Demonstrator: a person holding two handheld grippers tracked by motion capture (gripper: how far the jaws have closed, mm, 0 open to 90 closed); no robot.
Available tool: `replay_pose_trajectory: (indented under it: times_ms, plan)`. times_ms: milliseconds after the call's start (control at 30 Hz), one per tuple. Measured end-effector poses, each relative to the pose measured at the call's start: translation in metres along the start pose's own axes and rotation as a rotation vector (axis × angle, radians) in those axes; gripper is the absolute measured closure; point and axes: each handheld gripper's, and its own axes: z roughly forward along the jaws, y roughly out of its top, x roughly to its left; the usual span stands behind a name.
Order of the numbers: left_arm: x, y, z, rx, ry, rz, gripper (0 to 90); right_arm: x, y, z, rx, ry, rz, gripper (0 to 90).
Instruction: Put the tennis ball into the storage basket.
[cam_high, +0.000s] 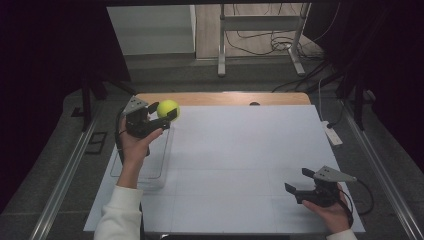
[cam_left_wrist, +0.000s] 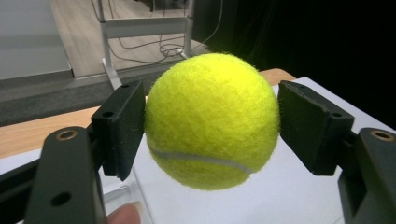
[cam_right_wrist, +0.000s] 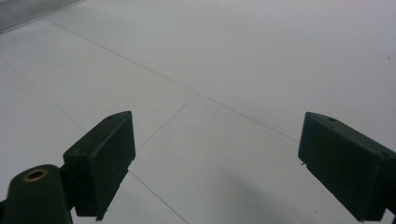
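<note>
The left tongs (cam_high: 167, 114) are clenched on a yellow-green tennis ball (cam_high: 168, 108), held up above the far left part of the surface (cam_high: 240, 165); in the left gripper view the ball (cam_left_wrist: 212, 120) sits between the two black pads (cam_left_wrist: 119, 128), its fuzz pressed against the left pad, its right side meeting or all but meeting the other pad, and its white seam curving across the lower half. A fingertip (cam_left_wrist: 123, 215) shows at the bottom edge of that view. The left hand (cam_high: 134, 145) grips the tool from below, the wrist rising out of a white sleeve (cam_high: 120, 212), and the grey three-cornered plate (cam_high: 135, 105) sits on top of the tool. Beneath that hand lies a clear shallow tray (cam_high: 140, 165) on the white sheet, near the left edge. The right tongs (cam_high: 300, 181) are released, jaws spread wide with nothing between them, held low over the near right corner of the surface by the right hand (cam_high: 330, 210); in the right gripper view the two pads (cam_right_wrist: 100, 163) frame bare white sheet crossed by thin seam lines. A strip of bare wood (cam_high: 220, 98) shows along the far edge of the surface. Beyond it are a grey floor, a metal stand (cam_high: 260, 30) and loose cables (cam_high: 260, 42), and a white power strip (cam_high: 332, 134) lies just off the right edge.
</note>
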Motion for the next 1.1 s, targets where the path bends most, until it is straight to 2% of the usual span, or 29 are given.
replay_pose_trajectory:
  times_ms: [667,1100]
  plan:
    - [0.017,-0.002,-0.005,-0.007,0.057,-0.022,27.3,0.0,0.0,0.0,0.0,0.002,0.002,11.6]
    - [0.028,-0.003,-0.009,-0.01,0.072,-0.044,27.3,0.0,0.0,0.0,0.001,0.0,-0.001,11.6]
